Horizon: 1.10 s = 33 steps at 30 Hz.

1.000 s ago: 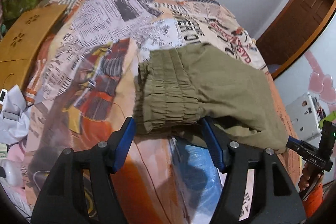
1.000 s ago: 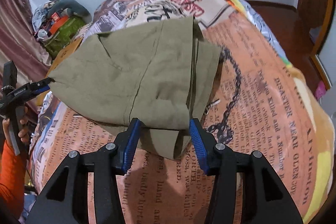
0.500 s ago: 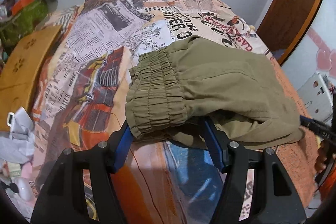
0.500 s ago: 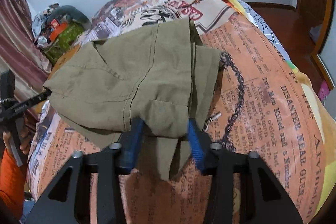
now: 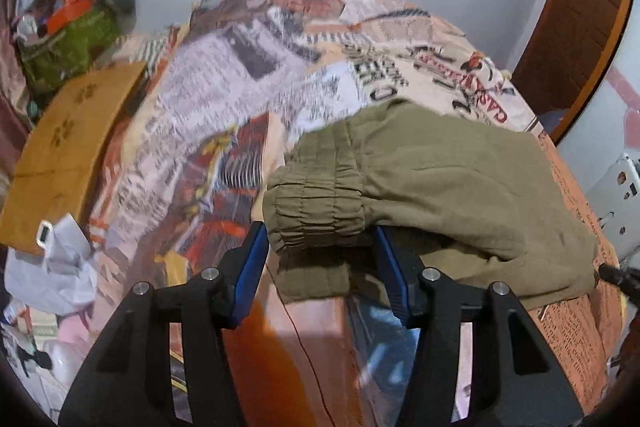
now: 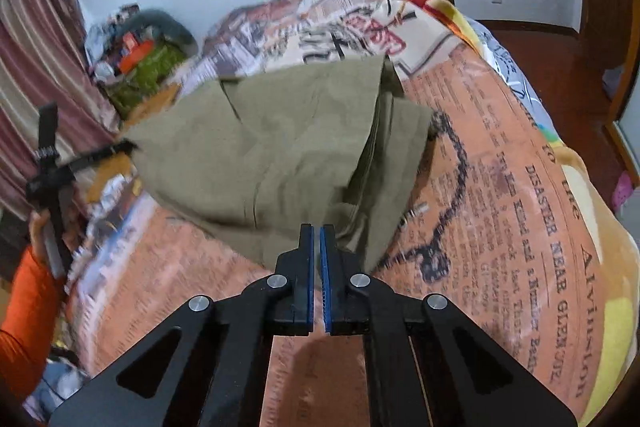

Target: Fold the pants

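**Olive pants on a bed, a hand-held gripper at each end**

A pair of olive-green pants [image 5: 452, 187] lies partly folded on a bed covered by a blanket [image 5: 224, 115] printed like old newspaper pages in orange, cream and black. Every place below is given relative to the pants.

Left wrist view: the left hand-held gripper [image 5: 320, 259] straddles the gathered elastic waistband, which bulges between its two blue-padded fingers [image 5: 250, 269]. The jaws are closing; the pads sit just beside the cloth on either side, and whether they already press on it cannot be told. Beyond the pants the blanket runs to a pale wall. Off the waistband side are a wooden board [image 5: 68, 143] at the bed's edge, a green bag [image 5: 64, 47] stuffed with things farther back, and crumpled white plastic [image 5: 52, 263] nearer the camera. On the opposite side is a brown wooden door [image 5: 576, 23].

Right wrist view: the right hand-held gripper [image 6: 316, 231] is clenched, its blue pads together, at the near edge of the pants; the cloth meets its tips, but whether any of it is pinched between them cannot be told. At the far end of the pants the other gripper touches the cloth, with an orange sleeve [image 6: 24, 311] below it. A black chain print [image 6: 444, 199] on the blanket runs just beside the pants' folded edge.
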Available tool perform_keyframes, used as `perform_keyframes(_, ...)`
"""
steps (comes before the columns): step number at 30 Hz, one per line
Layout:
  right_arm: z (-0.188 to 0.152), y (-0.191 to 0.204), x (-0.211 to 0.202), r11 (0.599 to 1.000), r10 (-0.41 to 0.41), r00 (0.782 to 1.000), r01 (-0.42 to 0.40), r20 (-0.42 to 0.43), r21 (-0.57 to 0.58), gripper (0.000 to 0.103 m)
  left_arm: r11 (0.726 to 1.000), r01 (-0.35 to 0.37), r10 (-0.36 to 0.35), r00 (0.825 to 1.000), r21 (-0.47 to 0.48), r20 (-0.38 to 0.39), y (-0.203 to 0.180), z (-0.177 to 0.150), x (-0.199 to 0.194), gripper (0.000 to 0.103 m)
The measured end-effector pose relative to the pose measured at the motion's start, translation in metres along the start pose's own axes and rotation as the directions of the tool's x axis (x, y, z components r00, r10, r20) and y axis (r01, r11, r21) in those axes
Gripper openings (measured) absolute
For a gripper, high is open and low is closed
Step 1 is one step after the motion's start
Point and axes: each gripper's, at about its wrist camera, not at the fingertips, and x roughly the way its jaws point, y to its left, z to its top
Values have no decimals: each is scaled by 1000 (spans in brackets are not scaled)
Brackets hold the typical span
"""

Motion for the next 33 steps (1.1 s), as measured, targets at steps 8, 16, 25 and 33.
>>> perform_keyframes(8, 2, 18, -3, 990, -91, 996, 91, 3, -106, 12, 1000, -13, 14, 1000, 23, -25, 5, -16, -12, 54)
perform_keyframes(16, 29, 21, -3, 981, -118, 986, 134, 119, -139, 60, 999, 32, -30, 996, -23, 87, 9, 10, -49, 65)
perform_keyframes(25, 29, -7, 44, 998, 40, 998, -38, -43, 42, 29, 999, 38, -40, 999, -35, -36, 8, 16, 2, 72)
perform_keyframes(33, 25, 4, 30, 999, 46, 999, -45, -14, 9, 12, 977, 150, -170, 977, -149, -126, 11, 15, 34, 77)
